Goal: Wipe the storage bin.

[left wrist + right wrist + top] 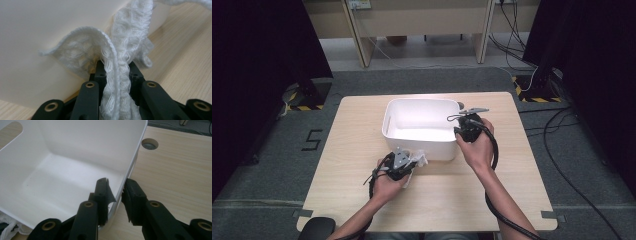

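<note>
Left gripper (pixel 404 166) clamped a white knitted cloth (pixel 120 65) against the white tub's (pixel 422 146) near wall, its length running along the jaws. Right gripper (pixel 115 192) pinched the tub's right wall.

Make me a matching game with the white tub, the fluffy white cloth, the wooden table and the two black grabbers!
Things:
1. white plastic tub
2. white knitted cloth
3. left gripper
4. right gripper
5. light wooden table

States or places:
a. one jaw inside the tub's wall, one outside
b. shut on the cloth
c. has a round hole near the tub
d. pinched between two black jaws
e. stands on the table with nothing seen on its floor

Pairs: 1-e, 2-d, 3-b, 4-a, 5-c
</note>
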`<state>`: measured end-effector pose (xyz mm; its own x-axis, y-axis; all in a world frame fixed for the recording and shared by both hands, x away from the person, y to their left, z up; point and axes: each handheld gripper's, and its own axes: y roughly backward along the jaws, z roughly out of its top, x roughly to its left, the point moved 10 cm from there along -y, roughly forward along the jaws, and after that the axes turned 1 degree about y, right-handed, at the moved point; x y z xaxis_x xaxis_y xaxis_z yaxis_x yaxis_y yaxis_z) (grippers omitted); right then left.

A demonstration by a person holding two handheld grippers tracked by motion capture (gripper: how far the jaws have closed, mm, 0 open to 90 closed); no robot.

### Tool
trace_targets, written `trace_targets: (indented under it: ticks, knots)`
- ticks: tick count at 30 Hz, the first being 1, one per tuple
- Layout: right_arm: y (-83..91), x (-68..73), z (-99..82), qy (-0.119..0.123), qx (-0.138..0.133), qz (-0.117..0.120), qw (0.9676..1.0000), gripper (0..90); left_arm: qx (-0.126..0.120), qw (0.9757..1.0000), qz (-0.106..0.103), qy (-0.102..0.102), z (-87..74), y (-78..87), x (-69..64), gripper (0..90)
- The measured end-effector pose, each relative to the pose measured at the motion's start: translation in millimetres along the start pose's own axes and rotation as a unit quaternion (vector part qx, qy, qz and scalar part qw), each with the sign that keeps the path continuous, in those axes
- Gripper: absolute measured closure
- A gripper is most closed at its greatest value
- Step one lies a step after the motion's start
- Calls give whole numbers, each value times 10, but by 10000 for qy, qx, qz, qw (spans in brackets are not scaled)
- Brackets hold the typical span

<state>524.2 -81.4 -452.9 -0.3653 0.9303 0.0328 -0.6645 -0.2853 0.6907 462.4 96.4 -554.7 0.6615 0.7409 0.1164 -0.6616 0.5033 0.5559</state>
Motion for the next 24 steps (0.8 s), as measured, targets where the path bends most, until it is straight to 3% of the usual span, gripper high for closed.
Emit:
trace_targets:
  ticks: [8,17,24]
  knots:
    - [0,-2,0,9,3,11,10000,739,-12,10000,-52,-72,53,-41,-82,755]
    - [0,-2,0,-1,-5,15,10000,739,-63,9999,-2,-79,77,-16,-69,757]
    - [-1,-2,0,-9,-12,18,10000,740,-240,9996,67,-123,195,81,-60,758]
